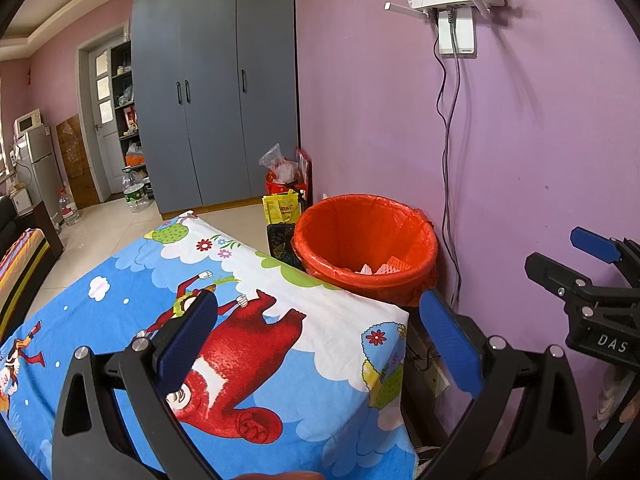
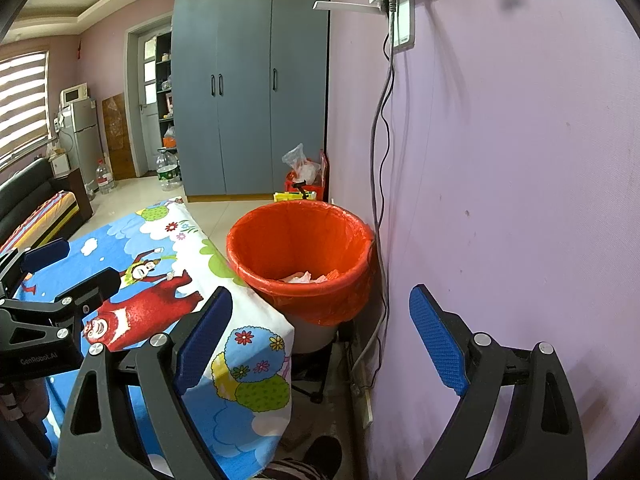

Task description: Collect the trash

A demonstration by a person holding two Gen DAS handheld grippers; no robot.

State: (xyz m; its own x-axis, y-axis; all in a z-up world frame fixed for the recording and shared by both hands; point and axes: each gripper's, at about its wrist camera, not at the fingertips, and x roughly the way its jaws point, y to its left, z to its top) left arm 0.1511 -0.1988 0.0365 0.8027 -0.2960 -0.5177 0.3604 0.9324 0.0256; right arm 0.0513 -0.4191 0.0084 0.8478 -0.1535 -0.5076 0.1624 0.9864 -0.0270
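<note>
A bin lined with an orange-red bag (image 1: pixel 366 252) (image 2: pixel 300 256) stands on the floor against the purple wall, just past the table's far right corner. Crumpled white and pink trash (image 1: pixel 380 269) (image 2: pixel 298 277) lies at its bottom. My left gripper (image 1: pixel 320 340) hovers open over the cartoon tablecloth (image 1: pixel 260 340) with nothing between its blue pads. My right gripper (image 2: pixel 324 340) is open too, held off the table's right edge in front of the bin, empty. Each gripper shows at the edge of the other's view: the right gripper (image 1: pixel 592 264) and the left gripper (image 2: pixel 64 268).
The table with the blue cartoon cloth (image 2: pixel 168 292) fills the left foreground. Cables (image 1: pixel 448 152) run down the wall to a power strip (image 2: pixel 362 396) on the floor. Bags (image 1: pixel 286 184) sit by a grey wardrobe (image 1: pixel 216 92). Water bottles (image 1: pixel 136 192), a fridge and a sofa lie further left.
</note>
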